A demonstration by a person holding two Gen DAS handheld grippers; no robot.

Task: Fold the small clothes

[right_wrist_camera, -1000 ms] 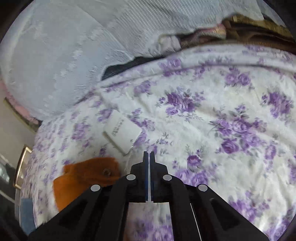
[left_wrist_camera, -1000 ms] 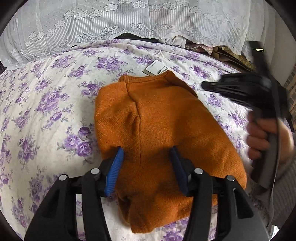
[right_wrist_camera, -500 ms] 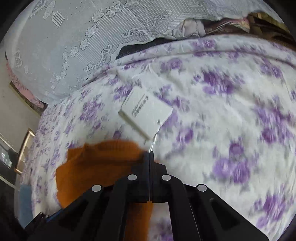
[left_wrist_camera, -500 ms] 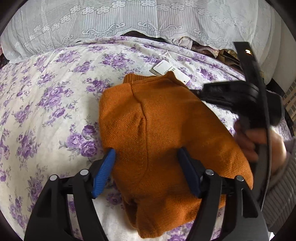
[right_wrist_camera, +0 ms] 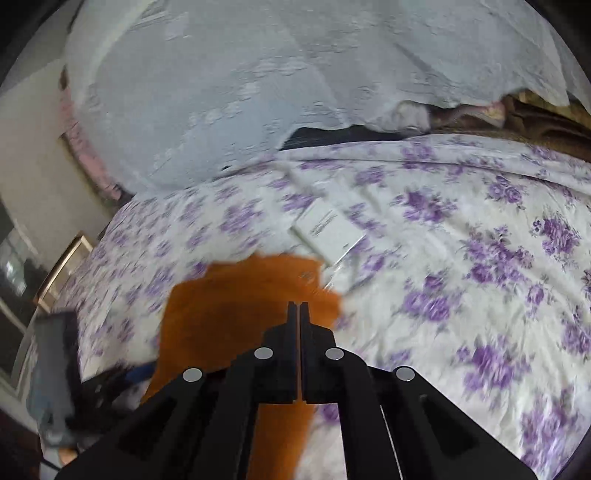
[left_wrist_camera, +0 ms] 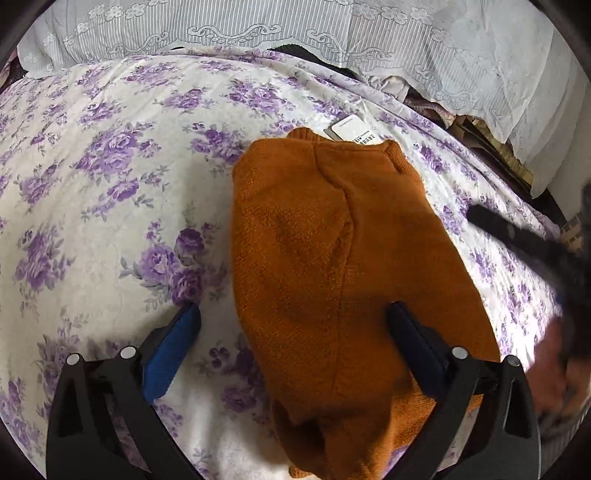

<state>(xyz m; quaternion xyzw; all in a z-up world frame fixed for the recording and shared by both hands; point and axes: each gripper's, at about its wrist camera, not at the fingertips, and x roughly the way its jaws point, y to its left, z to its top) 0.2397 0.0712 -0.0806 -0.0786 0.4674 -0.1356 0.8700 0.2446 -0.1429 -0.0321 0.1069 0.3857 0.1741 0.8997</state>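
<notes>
A bed (left_wrist_camera: 92, 177) covered in a white sheet with purple flowers is filling both views, and a pale lace cloth (left_wrist_camera: 258, 26) is draping along its far edge, with some crumpled brownish fabric (left_wrist_camera: 480, 129) showing beneath it at the right. An orange knitted garment (left_wrist_camera: 332, 258) is lying folded on the sheet, its neck end pointing away from the left camera and its near end bunching up low in the frame. A white paper tag (left_wrist_camera: 354, 131) is lying on the sheet just beyond the neck, touching or tucked under the knit edge (which of the two is hard to tell).

The left tool (left_wrist_camera: 295, 332) is hovering low over the near part of the garment with its blue-padded fingers (left_wrist_camera: 173, 347) spread wide apart; one pad is over bare sheet beside the knit and the other is over the orange fabric, and it is gripping nothing.

The right tool (right_wrist_camera: 298, 314) is pointing toward the garment's neck corner with its fingers pressed together, only a thin line showing between them, and nothing is visibly caught there. In the left view it is appearing as a dark blurred shape at the right edge, apart from the garment.
</notes>
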